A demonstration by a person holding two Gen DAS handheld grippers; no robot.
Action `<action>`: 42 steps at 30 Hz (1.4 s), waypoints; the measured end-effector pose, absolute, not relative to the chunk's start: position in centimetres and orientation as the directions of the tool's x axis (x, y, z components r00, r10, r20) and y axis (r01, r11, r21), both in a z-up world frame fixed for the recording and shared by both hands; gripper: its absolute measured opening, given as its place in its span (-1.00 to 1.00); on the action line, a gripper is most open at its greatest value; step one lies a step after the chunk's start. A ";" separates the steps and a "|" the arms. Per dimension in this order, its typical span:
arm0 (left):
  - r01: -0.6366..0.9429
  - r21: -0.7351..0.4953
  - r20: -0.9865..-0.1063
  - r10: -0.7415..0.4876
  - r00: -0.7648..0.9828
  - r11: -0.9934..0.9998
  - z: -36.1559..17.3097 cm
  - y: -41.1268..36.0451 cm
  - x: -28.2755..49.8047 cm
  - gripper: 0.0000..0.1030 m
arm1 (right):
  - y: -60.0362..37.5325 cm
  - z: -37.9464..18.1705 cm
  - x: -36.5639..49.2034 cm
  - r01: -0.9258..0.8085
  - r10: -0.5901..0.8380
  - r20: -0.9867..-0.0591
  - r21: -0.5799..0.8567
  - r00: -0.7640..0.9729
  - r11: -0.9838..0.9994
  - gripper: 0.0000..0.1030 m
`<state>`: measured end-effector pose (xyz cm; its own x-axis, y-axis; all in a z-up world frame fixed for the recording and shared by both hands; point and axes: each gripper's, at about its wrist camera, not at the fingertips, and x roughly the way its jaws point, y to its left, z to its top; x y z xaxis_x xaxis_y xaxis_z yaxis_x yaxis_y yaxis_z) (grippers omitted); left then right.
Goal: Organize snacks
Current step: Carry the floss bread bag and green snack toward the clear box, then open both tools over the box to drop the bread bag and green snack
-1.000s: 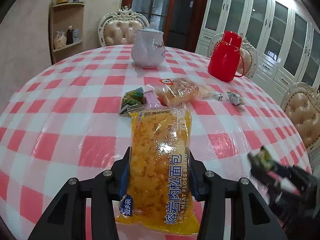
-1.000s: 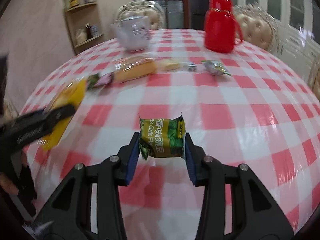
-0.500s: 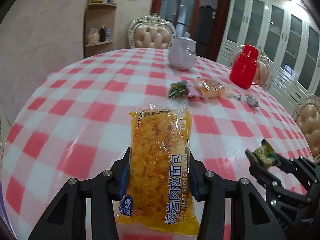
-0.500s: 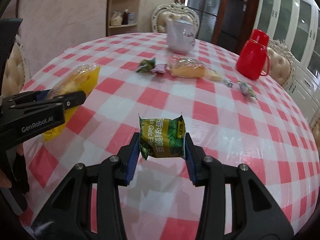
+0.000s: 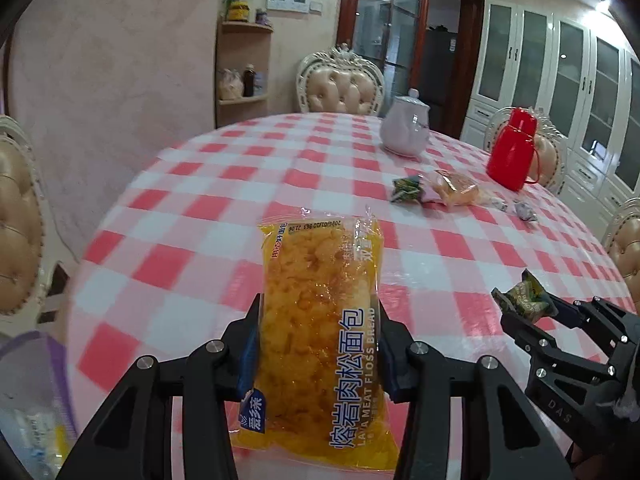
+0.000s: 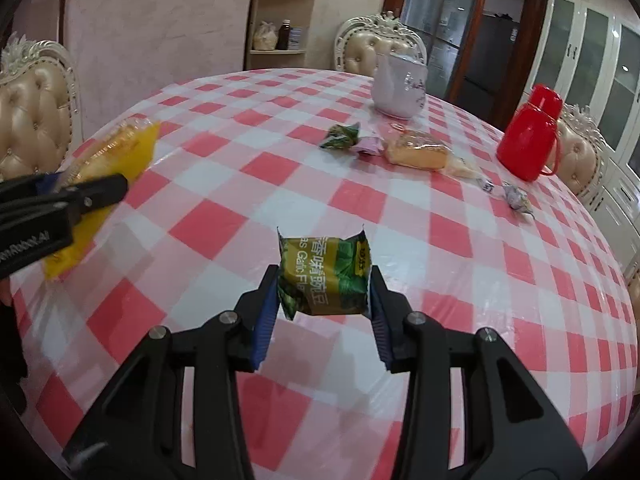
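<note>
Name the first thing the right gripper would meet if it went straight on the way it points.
Probably bare checked tablecloth. The right gripper, shut on the green snack packet, aims between the snacks and the left gripper; depth is unclear.

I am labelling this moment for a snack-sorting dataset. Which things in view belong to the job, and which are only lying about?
Belong to the job:
- meat floss bread pack, clamped in the left gripper
- green pea packet, clamped in the right gripper
- green snack, pink wrapper, wrapped bread and small candies on the table

Only lying about:
- white teapot
- red thermos
- chairs
- wall shelf
</note>
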<state>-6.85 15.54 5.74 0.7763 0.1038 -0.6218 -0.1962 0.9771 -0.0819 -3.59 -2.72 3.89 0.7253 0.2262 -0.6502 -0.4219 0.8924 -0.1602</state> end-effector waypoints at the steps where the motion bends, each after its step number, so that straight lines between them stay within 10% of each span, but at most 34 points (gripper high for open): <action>1: -0.205 -0.073 -0.618 0.117 0.778 0.976 5.9 15.9 -7.4 -0.07 | -2.3 3.9 -3.9 -0.431 0.234 -0.649 -0.161 0.724 0.888 -0.11; 42: -0.677 0.004 -0.721 0.471 0.508 0.736 1.6 36.9 -27.9 -0.06 | 21.9 1.3 -21.3 -0.933 0.632 -0.709 -0.107 0.314 0.344 -0.10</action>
